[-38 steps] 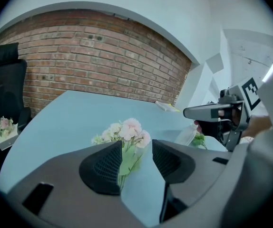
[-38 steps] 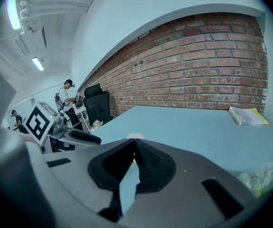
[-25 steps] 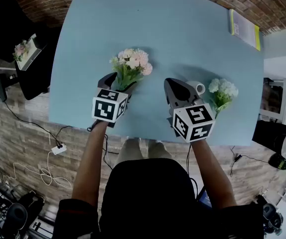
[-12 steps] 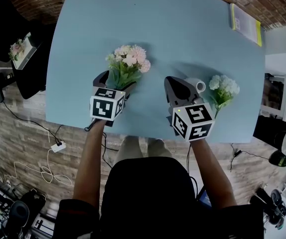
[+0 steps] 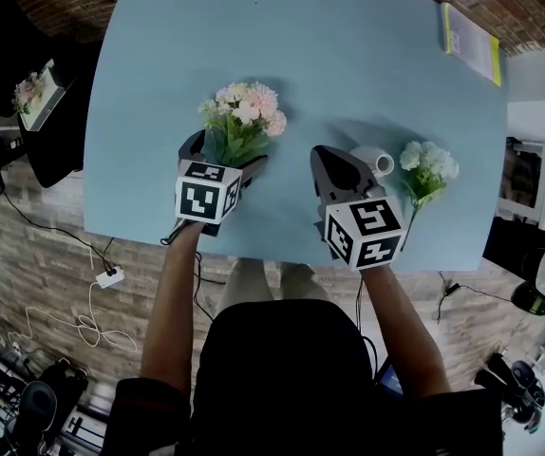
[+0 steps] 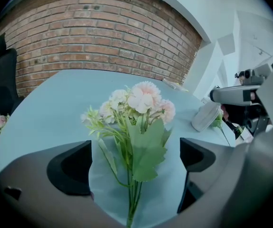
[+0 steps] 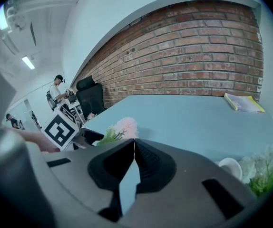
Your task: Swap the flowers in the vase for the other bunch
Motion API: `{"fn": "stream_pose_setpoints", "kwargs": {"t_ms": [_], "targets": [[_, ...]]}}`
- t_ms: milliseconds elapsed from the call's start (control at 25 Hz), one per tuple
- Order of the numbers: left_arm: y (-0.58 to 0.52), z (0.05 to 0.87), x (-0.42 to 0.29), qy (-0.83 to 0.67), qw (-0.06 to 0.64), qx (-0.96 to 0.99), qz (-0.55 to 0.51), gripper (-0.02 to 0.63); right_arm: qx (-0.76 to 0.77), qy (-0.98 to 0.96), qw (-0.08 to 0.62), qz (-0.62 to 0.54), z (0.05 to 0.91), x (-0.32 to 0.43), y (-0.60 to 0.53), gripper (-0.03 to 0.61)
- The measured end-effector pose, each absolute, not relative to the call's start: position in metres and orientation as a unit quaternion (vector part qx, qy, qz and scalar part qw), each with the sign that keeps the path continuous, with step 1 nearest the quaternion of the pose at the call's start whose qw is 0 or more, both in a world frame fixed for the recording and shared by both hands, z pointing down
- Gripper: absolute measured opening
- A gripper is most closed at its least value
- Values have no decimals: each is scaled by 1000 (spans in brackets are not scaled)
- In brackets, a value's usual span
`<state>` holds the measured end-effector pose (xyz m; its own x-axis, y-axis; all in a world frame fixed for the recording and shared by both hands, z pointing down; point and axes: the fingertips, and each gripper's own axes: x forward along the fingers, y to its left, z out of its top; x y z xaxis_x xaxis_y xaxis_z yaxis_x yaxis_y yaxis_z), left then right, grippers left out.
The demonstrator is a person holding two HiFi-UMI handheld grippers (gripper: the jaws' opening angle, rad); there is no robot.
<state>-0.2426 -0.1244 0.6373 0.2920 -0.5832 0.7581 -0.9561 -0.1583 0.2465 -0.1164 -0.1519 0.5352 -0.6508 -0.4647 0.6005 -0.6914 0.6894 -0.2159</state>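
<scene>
A bunch of pink flowers [image 5: 244,112] [image 6: 141,99] lies on the blue table [image 5: 348,55], stems toward me. My left gripper [image 5: 225,153] [image 6: 135,163] is open wide; its jaws have just been opening, and the stems lie between them untouched by the pads. A white vase [image 5: 377,164] [image 6: 204,117] [image 7: 230,167] sits right of centre and looks tipped over, with no flowers in it. A bunch of white flowers [image 5: 427,167] [image 7: 265,170] lies just right of the vase. My right gripper [image 5: 325,155] [image 7: 134,141] is shut and holds nothing, just left of the vase.
A yellow-edged book [image 5: 469,38] [image 7: 243,102] lies at the table's far right corner. A black chair and a box with more flowers [image 5: 28,93] stand off the left edge. Cables run over the wooden floor. A person [image 7: 58,91] stands far off in the room.
The left gripper's jaws have spread apart from the pink bunch's stems, and the bunch now rests on the table. The right gripper has stayed in place.
</scene>
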Motion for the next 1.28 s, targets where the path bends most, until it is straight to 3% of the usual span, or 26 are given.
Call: {"fn": "stream_pose_setpoints", "kwargs": {"t_ms": [1280], "targets": [[-151, 660, -238, -524, 359, 707, 310, 547, 320, -873, 276, 242, 554, -106, -143, 14]]}}
